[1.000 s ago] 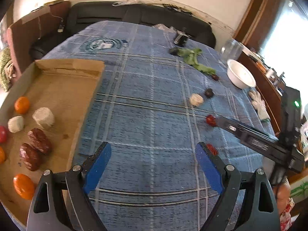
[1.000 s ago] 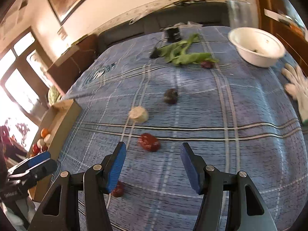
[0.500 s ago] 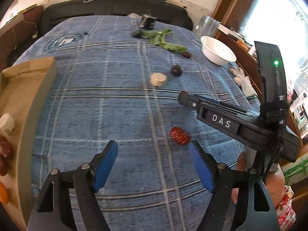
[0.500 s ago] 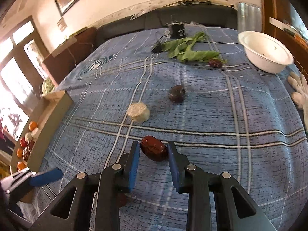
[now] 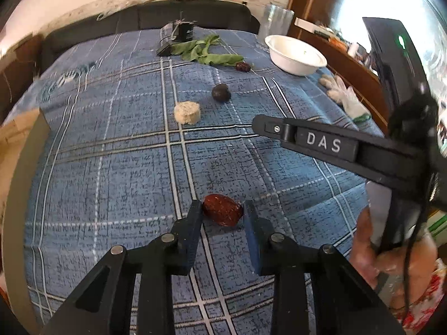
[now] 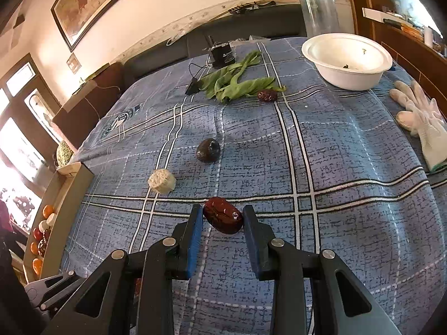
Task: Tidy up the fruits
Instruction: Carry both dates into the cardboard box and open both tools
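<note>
On the blue plaid cloth [image 5: 117, 167], a wrinkled red date [image 5: 222, 213] lies between the pads of my left gripper [image 5: 222, 214]. Its jaws are closing and the pads touch the date's two ends. A second red date [image 6: 223, 219] is pinched in my right gripper [image 6: 222, 218], which is shut on it at cloth level. In the left wrist view a black finger [image 5: 321, 142] of the right gripper reaches in from the right. Still loose on the cloth are a beige round piece [image 6: 162, 181], a dark round fruit [image 6: 208, 150] and another date [image 6: 266, 95] beside green leaves [image 6: 237, 81].
A cardboard box [image 6: 69, 184] at the cloth's left edge holds oranges and other fruit. At the far right stand a white bowl [image 6: 349, 61] and a glass jar [image 6: 320, 14], with white gloves [image 6: 421, 122] nearby. A black device [image 5: 178, 32] sits at the far edge.
My left gripper swung from beside the box across the cloth to a red date and narrowed from wide open onto it. My right gripper closed on its own date.
</note>
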A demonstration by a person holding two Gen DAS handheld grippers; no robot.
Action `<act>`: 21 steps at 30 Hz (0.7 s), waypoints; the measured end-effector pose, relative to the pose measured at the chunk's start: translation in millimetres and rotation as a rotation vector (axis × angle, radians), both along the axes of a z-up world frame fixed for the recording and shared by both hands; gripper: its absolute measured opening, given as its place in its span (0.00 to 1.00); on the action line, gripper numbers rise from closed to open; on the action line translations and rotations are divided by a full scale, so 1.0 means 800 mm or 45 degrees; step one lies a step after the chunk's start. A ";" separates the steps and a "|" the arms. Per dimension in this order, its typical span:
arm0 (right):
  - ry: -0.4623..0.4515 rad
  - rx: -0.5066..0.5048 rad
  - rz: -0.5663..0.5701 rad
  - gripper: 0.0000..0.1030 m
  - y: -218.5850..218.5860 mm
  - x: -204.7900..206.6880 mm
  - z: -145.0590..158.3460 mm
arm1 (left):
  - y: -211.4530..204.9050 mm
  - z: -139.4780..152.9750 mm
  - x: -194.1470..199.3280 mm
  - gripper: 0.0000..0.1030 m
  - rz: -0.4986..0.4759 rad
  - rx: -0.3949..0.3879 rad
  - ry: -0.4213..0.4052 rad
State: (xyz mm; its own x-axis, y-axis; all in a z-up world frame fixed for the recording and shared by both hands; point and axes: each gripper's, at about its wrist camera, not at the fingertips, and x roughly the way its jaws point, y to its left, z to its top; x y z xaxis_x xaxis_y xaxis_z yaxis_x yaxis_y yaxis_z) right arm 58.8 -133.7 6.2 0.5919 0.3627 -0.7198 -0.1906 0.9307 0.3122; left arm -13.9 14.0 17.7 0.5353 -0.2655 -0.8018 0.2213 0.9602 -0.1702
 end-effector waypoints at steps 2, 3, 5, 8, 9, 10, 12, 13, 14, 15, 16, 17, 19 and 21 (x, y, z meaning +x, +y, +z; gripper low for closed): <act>-0.020 -0.025 -0.003 0.30 0.003 -0.002 0.002 | 0.011 0.004 -0.004 0.27 0.029 -0.034 0.007; -0.029 -0.032 -0.004 0.30 0.004 -0.003 0.003 | 0.018 0.007 -0.007 0.27 0.042 -0.049 0.006; -0.050 -0.041 -0.006 0.30 0.005 -0.005 0.006 | 0.032 0.016 -0.015 0.28 0.072 -0.065 -0.010; -0.067 -0.051 0.004 0.30 0.010 -0.009 0.007 | 0.060 0.032 -0.025 0.28 0.132 -0.085 -0.038; -0.068 -0.061 0.008 0.30 0.013 -0.010 0.007 | 0.075 0.039 -0.030 0.28 0.163 -0.088 -0.051; -0.068 -0.067 0.012 0.30 0.015 -0.011 0.006 | 0.086 0.043 -0.033 0.28 0.187 -0.092 -0.061; -0.064 -0.083 0.021 0.30 0.021 -0.013 0.004 | 0.114 0.054 -0.040 0.28 0.245 -0.102 -0.086; -0.066 -0.099 0.022 0.30 0.024 -0.014 0.003 | 0.132 0.060 -0.045 0.28 0.286 -0.097 -0.102; -0.068 -0.112 0.019 0.30 0.027 -0.016 0.004 | 0.147 0.066 -0.049 0.28 0.321 -0.089 -0.117; -0.070 -0.118 0.018 0.30 0.031 -0.018 0.007 | 0.165 0.072 -0.053 0.28 0.361 -0.080 -0.134; -0.070 -0.119 0.022 0.31 0.034 -0.019 0.009 | 0.187 0.080 -0.058 0.28 0.408 -0.068 -0.154; -0.075 -0.121 0.033 0.31 0.041 -0.024 0.015 | 0.209 0.087 -0.064 0.28 0.459 -0.058 -0.172; -0.095 -0.120 0.067 0.31 0.057 -0.034 0.025 | 0.248 0.096 -0.074 0.28 0.545 -0.055 -0.200; -0.108 -0.103 0.126 0.31 0.079 -0.046 0.038 | 0.282 0.102 -0.084 0.28 0.624 -0.061 -0.215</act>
